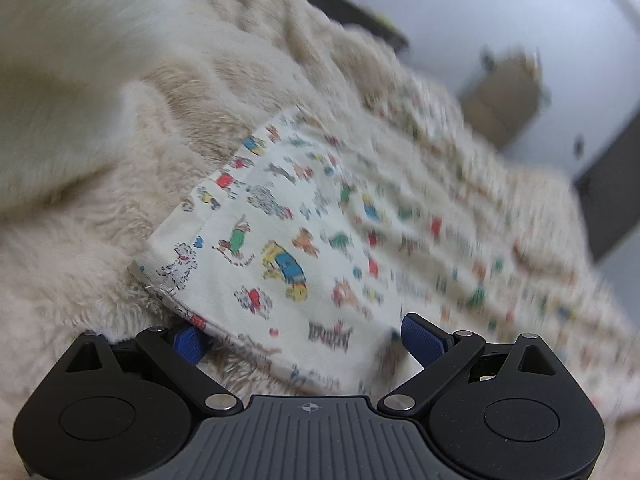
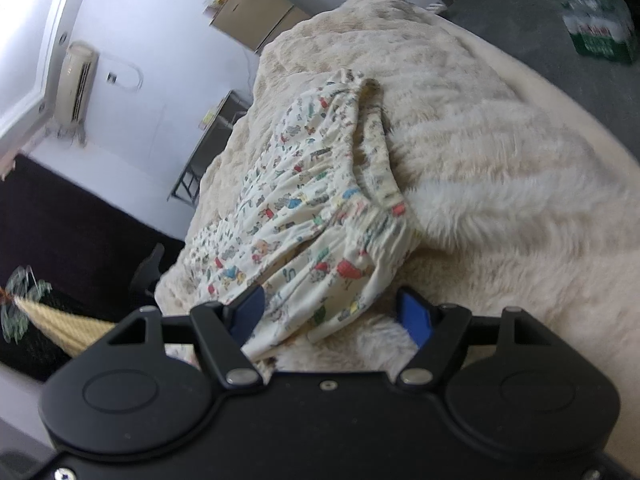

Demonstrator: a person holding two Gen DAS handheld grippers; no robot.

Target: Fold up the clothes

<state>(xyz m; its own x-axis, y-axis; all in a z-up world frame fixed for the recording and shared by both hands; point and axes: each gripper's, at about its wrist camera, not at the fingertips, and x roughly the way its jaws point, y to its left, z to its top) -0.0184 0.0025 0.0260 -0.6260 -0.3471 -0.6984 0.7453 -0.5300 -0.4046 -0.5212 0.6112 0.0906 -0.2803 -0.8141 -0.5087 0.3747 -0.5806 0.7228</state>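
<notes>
Tongs, left and right, are spread over printed shorts on a furry blanket; hems should be pinched squarely before folding.

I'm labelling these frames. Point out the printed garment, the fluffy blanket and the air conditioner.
printed garment (image 2: 304, 216): right wrist view, gathered middle.
fluffy blanket (image 2: 500, 168): right wrist view, bare pile.
air conditioner (image 2: 76, 82): right wrist view, front panel.

printed garment: thin smooth cloth | blanket: shaggy fleece, matt
</notes>
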